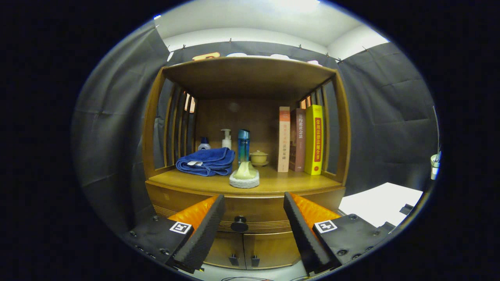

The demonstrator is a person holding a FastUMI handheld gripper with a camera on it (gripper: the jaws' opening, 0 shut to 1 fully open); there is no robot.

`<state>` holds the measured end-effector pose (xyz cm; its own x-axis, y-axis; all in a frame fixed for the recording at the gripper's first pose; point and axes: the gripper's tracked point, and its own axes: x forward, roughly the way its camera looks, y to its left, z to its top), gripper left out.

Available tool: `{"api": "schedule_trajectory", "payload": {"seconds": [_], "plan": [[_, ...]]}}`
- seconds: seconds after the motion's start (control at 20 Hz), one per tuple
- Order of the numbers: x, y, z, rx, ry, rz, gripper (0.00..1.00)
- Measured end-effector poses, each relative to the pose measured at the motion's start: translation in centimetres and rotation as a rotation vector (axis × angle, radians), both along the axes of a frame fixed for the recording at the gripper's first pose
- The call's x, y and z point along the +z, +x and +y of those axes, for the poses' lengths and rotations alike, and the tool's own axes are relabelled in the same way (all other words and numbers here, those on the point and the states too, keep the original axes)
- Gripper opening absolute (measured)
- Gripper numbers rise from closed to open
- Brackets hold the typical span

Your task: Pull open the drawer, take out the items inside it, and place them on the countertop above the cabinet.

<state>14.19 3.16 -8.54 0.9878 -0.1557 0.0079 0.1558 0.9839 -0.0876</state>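
gripper [254, 218]: your two fingers stand spread wide, pinching nothing, aimed level at the cabinet front.

drawer [250, 212]: one, shut flush under the countertop; its long axis runs side to side across your view. its contents are hidden.

drawer knob [239, 224]: one, dark and round. it sits straight ahead, in the gap between your fingers but beyond the tips, a little nearer your left finger than your right. apart from both, no contact.

countertop [289, 182]: one wooden surface directly above the drawer, under the upper shelf board. it already carries:
- blue towel [206, 160]: one, folded, on the left.
- pale sponge-like piece [245, 170] on a white round pad [244, 181]: one of each, at the front middle, just above the knob.
- small lidded cup [258, 157]: one, behind that.
- blue bottle [243, 144]: one, upright.
- white pump bottle [226, 138]: one, upright.
- small blue-capped bottle [204, 143]: one, behind the towel.
- books [300, 139]: three, upright, on the right.

lower doors [244, 249]: two, shut, each with one small handle, below the drawer.

judgement: a shut drawer with goods on top fits either items waiting inside or items taken out and the drawer closed again; you cannot tell which from here.
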Motion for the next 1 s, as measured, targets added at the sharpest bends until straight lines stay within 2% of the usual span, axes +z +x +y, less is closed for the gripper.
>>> {"api": "schedule_trajectory", "payload": {"seconds": [0.4,0.55,1.0], "plan": [[5.3,-7.4,-2.5,-0.041,-0.008,-0.037,0.98],[6.2,-9.7,-3.5,-0.083,-0.005,-0.061,0.98],[6.9,-11.9,-3.9,-0.082,0.014,-0.081,0.98]]}}
